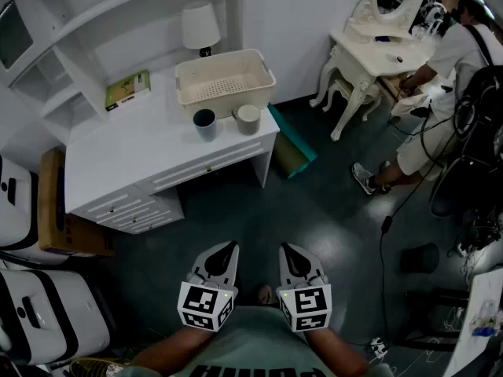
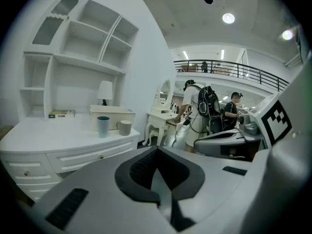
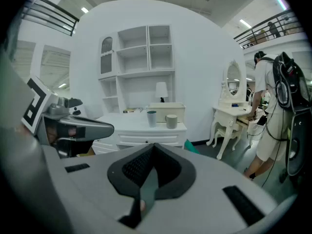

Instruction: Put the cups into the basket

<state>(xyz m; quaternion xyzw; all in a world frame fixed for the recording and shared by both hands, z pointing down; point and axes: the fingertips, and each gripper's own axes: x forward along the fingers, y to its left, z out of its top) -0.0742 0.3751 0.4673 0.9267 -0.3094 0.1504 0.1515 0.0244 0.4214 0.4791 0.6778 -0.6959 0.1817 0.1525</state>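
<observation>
A blue cup and a beige mug stand side by side on the white desk, just in front of the cream basket. The basket holds nothing. The same blue cup and mug show far off in the left gripper view, and the cup and mug also in the right gripper view. My left gripper and right gripper hang close to my body, well short of the desk, both shut and holding nothing.
A lamp stands behind the basket and a green book lies to the left on the desk. A teal panel leans by the desk's right end. A person stands at a vanity table. White cases sit left.
</observation>
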